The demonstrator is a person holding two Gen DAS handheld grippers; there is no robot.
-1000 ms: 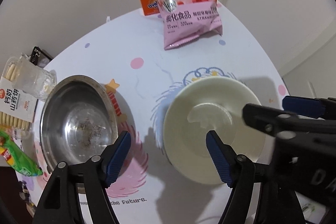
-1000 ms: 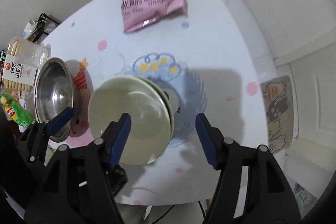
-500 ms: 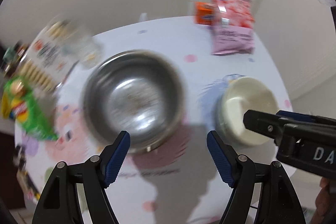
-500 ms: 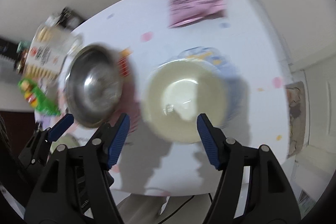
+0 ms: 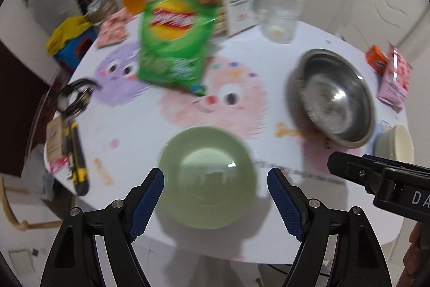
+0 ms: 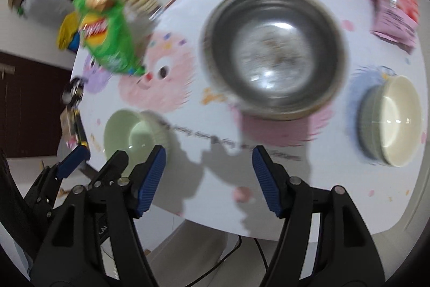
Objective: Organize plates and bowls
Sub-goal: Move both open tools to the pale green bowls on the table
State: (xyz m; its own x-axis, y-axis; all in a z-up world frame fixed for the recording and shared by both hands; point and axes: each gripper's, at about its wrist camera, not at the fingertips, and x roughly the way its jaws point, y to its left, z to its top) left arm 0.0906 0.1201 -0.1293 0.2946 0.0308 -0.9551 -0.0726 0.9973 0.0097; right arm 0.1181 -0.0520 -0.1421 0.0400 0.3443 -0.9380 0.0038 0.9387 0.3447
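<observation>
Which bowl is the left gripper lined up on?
The pale green bowl, framed between the open left gripper fingers at the table's near edge. The steel bowl and cream stack sit off right.

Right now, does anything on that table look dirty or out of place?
The steel bowl has dark specks and residue in its bottom, so it looks used. The green bowl sits alone near the table edge, apart from the stacked cream bowls.

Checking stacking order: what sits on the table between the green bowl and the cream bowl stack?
The steel bowl sits between the green bowl and the cream bowl stack, set slightly farther back; the right wrist view shows it best.
</observation>
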